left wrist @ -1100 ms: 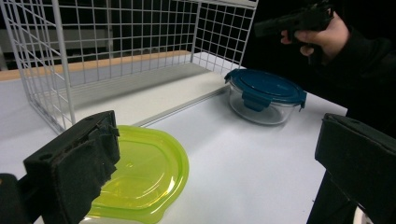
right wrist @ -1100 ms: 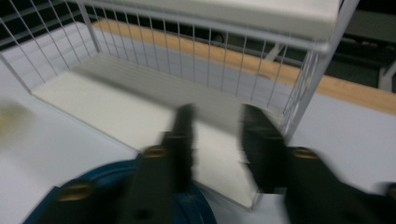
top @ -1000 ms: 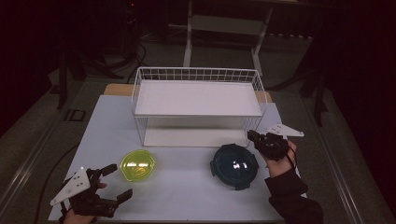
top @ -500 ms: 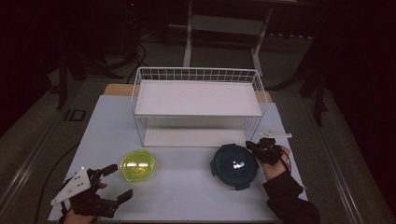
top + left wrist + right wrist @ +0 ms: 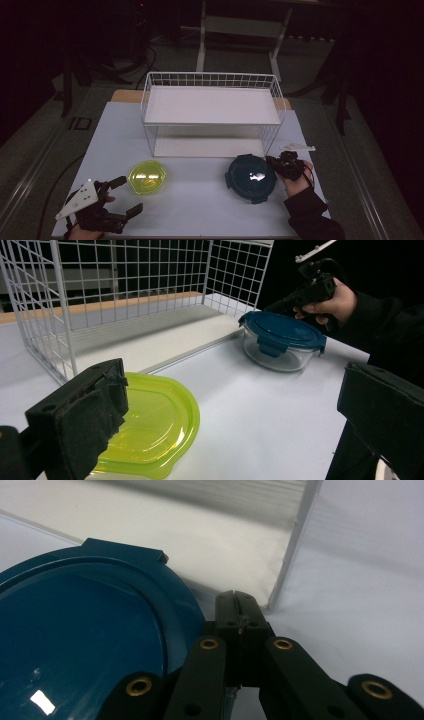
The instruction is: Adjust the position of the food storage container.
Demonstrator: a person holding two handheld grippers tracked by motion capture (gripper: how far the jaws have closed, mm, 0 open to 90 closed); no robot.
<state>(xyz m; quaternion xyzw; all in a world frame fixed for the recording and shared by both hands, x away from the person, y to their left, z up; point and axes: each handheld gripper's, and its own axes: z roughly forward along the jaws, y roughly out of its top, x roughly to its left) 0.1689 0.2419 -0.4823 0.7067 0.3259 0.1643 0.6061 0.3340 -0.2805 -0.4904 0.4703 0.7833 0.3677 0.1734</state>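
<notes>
Blue-lidded container (image 5: pixel 251 178), right gripper (image 5: pixel 274 162) lowered beside it, jaws closed empty

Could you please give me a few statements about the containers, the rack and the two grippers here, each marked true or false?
1. The right gripper is shut, its jaws pressed together beside the blue-lidded container. True.
2. The left gripper is clamped on the yellow-green lid. False: its jaws stand wide open, clear of the yellow-green lid.
3. The blue-lidded container sits on the top shelf of the white wire rack. False: it stands on the table in front of the white wire rack.
4. The yellow-green lid lies flat on the table. True.
5. The blue-lidded container has a clear body. True.
</notes>
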